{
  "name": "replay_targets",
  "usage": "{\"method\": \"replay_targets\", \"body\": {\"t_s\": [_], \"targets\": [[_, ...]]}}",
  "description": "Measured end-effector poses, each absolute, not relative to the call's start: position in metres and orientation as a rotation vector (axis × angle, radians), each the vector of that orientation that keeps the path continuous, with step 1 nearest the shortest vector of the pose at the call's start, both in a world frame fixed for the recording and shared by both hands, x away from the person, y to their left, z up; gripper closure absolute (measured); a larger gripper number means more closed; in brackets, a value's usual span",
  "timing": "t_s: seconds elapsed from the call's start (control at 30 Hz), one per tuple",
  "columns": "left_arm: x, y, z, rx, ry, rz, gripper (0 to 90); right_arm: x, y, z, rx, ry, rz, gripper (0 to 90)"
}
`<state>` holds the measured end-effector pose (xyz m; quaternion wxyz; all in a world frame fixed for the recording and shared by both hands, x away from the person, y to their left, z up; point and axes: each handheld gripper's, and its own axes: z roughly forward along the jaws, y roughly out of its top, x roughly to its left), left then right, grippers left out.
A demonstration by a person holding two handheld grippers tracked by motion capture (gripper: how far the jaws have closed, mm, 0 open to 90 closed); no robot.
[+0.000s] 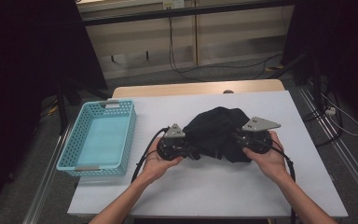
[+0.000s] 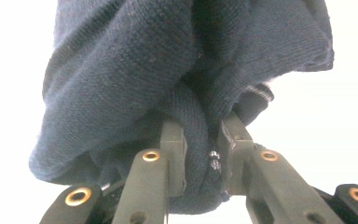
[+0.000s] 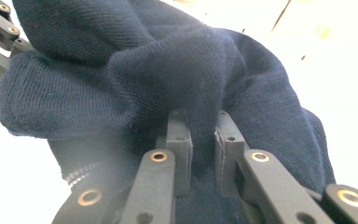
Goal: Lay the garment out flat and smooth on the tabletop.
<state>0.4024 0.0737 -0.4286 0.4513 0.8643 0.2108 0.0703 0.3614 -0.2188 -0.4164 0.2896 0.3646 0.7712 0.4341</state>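
Left gripper view — left claw pinching bunched navy knit garment.

The dark navy garment was knitted cloth, matt and slightly fuzzy, with fine ribs in the weave (a paler stitched hem ran along one edge). The left gripper and the right gripper had matt black jaws that looked like plastic, set with shiny brass-coloured rivets. Left of the garment, the basket was smooth turquoise plastic in an open lattice. The table under the garment was smooth, matt white, with a pale wood edge behind.
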Motion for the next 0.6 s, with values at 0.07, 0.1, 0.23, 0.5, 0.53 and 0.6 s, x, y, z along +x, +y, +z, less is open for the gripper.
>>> {"method": "replay_targets", "body": {"t_s": [0.07, 0.1, 0.23, 0.5, 0.53, 0.6], "targets": [[0.394, 0.079, -0.423, 2.139, 0.496, 0.171, 75.1, 0.354, -0.216, -0.413, 0.969, 2.060, 1.178, 80.8], [0.389, 0.083, -0.419, 2.136, 0.487, 0.165, 75.0, 0.350, -0.214, -0.411, 0.969, 2.064, 1.194, 80.9], [0.377, 0.101, -0.402, 2.089, 0.488, 0.158, 75.1, 0.331, -0.204, -0.399, 0.920, 2.076, 1.265, 81.0], [0.382, 0.121, -0.406, 2.039, 0.580, 0.191, 73.9, 0.335, -0.196, -0.402, 0.907, 2.060, 1.240, 81.0], [0.385, 0.122, -0.408, 2.041, 0.590, 0.195, 73.5, 0.339, -0.200, -0.405, 0.926, 2.056, 1.225, 80.9], [0.390, 0.123, -0.408, 2.037, 0.594, 0.196, 73.1, 0.347, -0.208, -0.411, 0.961, 2.043, 1.196, 81.0]]}}
